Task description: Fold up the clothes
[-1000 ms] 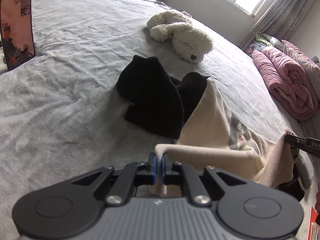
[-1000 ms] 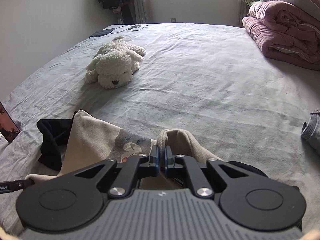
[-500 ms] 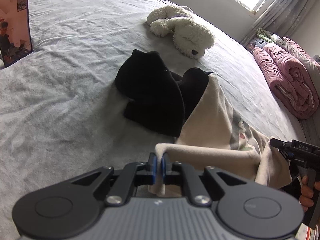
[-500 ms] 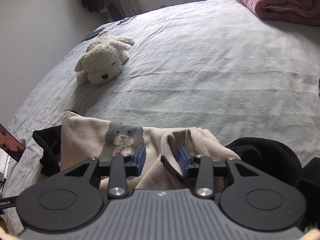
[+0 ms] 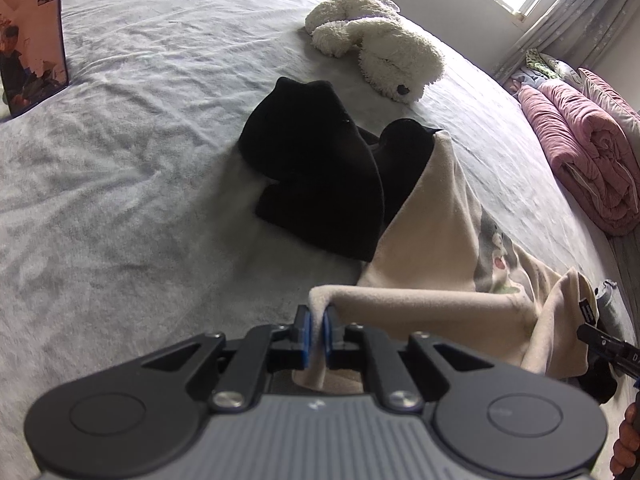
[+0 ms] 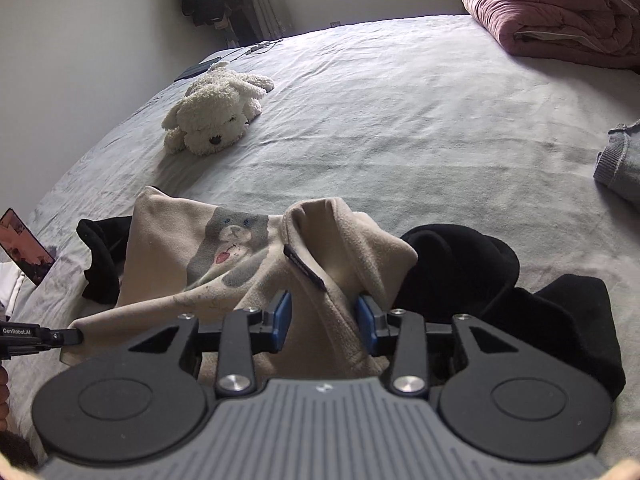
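- One beige fleece top, with one grey cat picture on it and one small black tag near the collar.
- Black garments: at least one heap to the left of the beige top and more black cloth on its right; whether these are two pieces or more, I cannot tell.
- One grey garment at the right edge of the bed.
- One white plush dog.
- One bed with a grey sheet.
- One pile of pink quilts.
- One phone propped upright.
- Two grippers: left, right, two blue-padded fingers each.
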### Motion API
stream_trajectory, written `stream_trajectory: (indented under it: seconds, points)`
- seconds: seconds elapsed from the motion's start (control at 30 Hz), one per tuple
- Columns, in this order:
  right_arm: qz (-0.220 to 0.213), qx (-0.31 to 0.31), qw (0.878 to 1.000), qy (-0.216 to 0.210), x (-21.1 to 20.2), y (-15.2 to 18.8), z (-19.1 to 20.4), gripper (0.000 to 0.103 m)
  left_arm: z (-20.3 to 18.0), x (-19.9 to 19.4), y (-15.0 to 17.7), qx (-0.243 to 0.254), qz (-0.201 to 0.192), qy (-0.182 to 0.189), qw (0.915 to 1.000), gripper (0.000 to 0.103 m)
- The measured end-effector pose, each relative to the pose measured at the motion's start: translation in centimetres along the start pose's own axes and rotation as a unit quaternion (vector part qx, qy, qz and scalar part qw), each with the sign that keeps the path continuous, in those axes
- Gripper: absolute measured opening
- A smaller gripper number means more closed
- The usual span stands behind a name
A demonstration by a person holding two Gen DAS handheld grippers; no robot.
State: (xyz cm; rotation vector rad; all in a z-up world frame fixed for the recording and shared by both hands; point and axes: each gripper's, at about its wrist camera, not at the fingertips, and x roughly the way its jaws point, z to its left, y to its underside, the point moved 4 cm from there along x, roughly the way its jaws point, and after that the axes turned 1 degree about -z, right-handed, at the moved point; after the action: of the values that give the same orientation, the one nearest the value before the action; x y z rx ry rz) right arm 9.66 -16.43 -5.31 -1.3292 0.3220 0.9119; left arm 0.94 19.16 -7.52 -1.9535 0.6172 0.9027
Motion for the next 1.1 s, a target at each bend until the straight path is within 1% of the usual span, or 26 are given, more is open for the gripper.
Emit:
stream_trajectory:
  seconds: [0.07,0.1,0.17,0.2,0.23,0.37,0.4,0.43,0.5,0.67,0.77,0.83,0.97,1.1]
  points:
    - [0.011,-0.014,1.0,0.018,0.6,0.9,-0.2,0.04,0.1,0.3,0.1,0.0,0.005,-0.005,1.0,0.008]
    - [0.017,-0.018,0.999,0.027,1.0,1.3,-0.4,0.036,0.1,0.5,0.1,0.001,0.007,-0.008,0.9999,0.008]
    - [0.029,-0.005,0.999,0.032,1.6,2.0,-0.7,0.032,0.1,0.6,0.2,0.004,0.008,-0.011,0.9999,0.008]
    - [0.027,0.004,0.999,0.03,1.2,2.2,-0.8,0.022,0.1,0.7,0.3,0.006,0.009,-0.012,0.9999,0.008]
    - [0.025,0.012,0.999,0.029,0.8,2.3,-0.9,0.009,0.1,0.7,0.3,0.007,0.009,-0.012,0.9999,0.008]
    - [0.018,0.045,0.999,0.021,-0.7,2.8,-1.2,0.008,0.1,0.6,0.4,0.011,0.015,-0.009,0.9998,0.008]
    - [0.016,0.053,0.998,0.02,-1.1,2.9,-1.3,0.008,0.0,0.5,0.5,0.014,0.019,-0.004,0.9997,0.007]
    - [0.016,0.058,0.998,0.02,-2.0,2.9,-1.3,0.008,-0.2,0.3,0.5,0.016,0.024,0.005,0.9996,0.007]
    - [0.016,0.067,0.997,0.02,-3.5,2.9,-1.5,0.008,-0.6,-0.2,0.7,0.018,0.035,0.032,0.9987,0.006]
    - [0.025,0.12,0.992,0.002,-8.0,3.4,-2.3,0.008,-1.5,-2.4,0.7,0.021,0.053,0.089,0.9944,0.005]
    - [0.031,0.158,0.987,-0.016,-10.4,4.1,-2.8,0.008,-2.0,-4.0,0.7,0.015,0.067,0.131,0.9891,0.005]
    - [0.029,0.179,0.983,-0.026,-11.9,4.5,-3.0,0.008,-2.0,-4.8,0.8,0.002,0.08,0.156,0.9845,0.005]
    - [0.021,0.216,0.975,-0.049,-14.5,5.4,-3.4,0.008,-1.8,-6.3,1.1,-0.028,0.109,0.204,0.9725,0.005]
    - [0.019,0.234,0.97,-0.061,-16.5,6.4,-3.8,0.008,-1.2,-7.6,1.5,-0.05,0.133,0.23,0.9628,0.005]
